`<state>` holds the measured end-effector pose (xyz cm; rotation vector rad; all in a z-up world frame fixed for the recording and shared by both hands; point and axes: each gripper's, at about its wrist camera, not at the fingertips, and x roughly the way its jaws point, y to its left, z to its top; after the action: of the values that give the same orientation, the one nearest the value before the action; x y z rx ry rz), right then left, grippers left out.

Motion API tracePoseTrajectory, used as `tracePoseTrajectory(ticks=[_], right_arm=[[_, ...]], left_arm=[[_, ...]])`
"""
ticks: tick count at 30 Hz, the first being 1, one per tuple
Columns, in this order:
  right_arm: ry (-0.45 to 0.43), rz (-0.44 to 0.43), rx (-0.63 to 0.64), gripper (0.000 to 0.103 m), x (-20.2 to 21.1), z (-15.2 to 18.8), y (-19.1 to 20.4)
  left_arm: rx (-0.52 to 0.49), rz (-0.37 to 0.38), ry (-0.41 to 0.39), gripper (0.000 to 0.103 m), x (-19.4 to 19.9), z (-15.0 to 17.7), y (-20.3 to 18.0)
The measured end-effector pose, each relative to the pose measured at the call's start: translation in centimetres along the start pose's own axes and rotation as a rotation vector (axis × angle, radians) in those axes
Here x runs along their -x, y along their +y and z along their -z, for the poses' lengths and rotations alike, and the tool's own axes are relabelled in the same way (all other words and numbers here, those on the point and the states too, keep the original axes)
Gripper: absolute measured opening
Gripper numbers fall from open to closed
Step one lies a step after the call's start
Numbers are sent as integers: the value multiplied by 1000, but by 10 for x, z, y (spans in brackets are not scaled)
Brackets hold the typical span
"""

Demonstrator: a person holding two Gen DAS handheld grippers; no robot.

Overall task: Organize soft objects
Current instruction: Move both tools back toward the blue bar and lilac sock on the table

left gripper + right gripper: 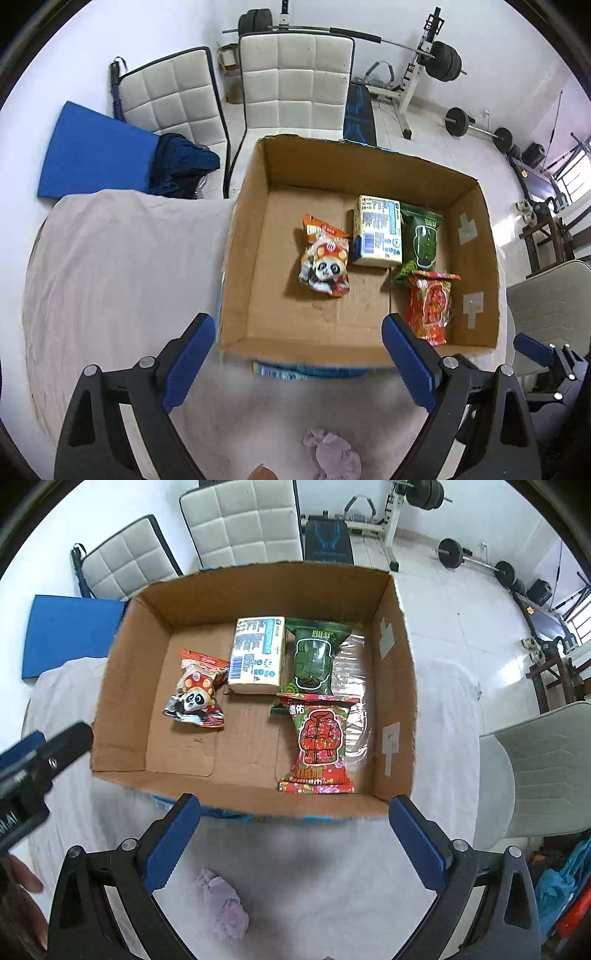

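Cardboard box (255, 590) already holding four soft packs: panda pouch (195, 694), tissue pack (256, 653), green pack (314, 653), red pack (319, 742). Lilac cloth (221, 904) lying outside on table (332, 867), awaiting pickup. Left tongs (299, 354), right tongs (293, 838) both hovering apart, gripping nothing.

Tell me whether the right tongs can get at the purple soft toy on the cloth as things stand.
Probably yes. The purple toy lies alone on the cloth, outside the box, just before the right tongs, which are open and empty. Nothing sits between them; the left tongs are off to the side.
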<state>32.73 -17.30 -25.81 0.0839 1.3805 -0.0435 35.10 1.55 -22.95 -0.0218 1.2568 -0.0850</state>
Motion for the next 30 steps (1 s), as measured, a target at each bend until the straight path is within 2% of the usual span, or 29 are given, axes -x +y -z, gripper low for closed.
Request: tracePoseTrajectory(ticks=[6, 10, 13, 20, 25, 30], right_arm=[[-58, 0, -27, 103, 26, 14, -5], [-93, 19, -60, 103, 43, 22, -7], [-98, 23, -98, 103, 52, 30, -8], [-76, 3, -167, 103, 46, 54, -4], [33, -38, -189, 103, 4, 89, 8], [227, -121, -192, 103, -70, 137, 35]], left_arm=[[3, -18, -50, 93, 23, 22, 0], [-18, 2, -86, 93, 37, 28, 0], [-44, 24, -108, 93, 49, 30, 0], [-110, 5, -167, 93, 60, 32, 4], [-80, 6, -139, 93, 39, 50, 26], [-30, -13, 36, 93, -12, 89, 61]])
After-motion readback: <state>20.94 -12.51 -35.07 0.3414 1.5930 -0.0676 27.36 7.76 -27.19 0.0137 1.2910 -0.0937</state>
